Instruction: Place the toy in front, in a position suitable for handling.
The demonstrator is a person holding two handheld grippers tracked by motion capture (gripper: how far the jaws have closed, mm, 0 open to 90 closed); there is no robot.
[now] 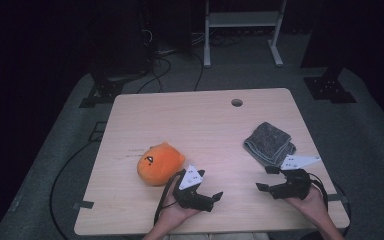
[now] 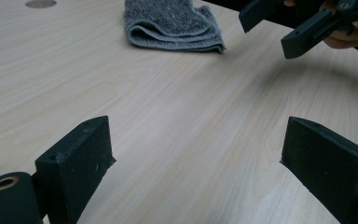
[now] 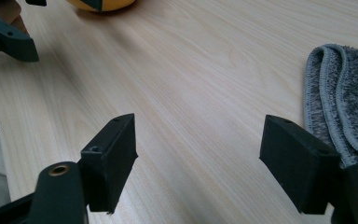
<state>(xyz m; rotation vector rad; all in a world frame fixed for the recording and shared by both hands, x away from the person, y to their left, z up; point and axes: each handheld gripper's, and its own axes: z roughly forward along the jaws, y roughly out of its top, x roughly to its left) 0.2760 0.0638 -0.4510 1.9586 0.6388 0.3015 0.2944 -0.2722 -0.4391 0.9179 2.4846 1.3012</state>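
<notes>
A: High view: where does everything sit against the desk?

B: Folded grey towel toward its right edge, orange plush toy left of centre.

A: And the tongs?

B: Left tongs just right of the plush, right tongs just below the towel; both spread apart, gripping nothing.

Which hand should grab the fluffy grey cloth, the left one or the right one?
Probably the right. The right gripper hovers just beside the folded grey cloth, jaws open and empty. The left gripper sits farther off, next to the orange plush toy.
</notes>
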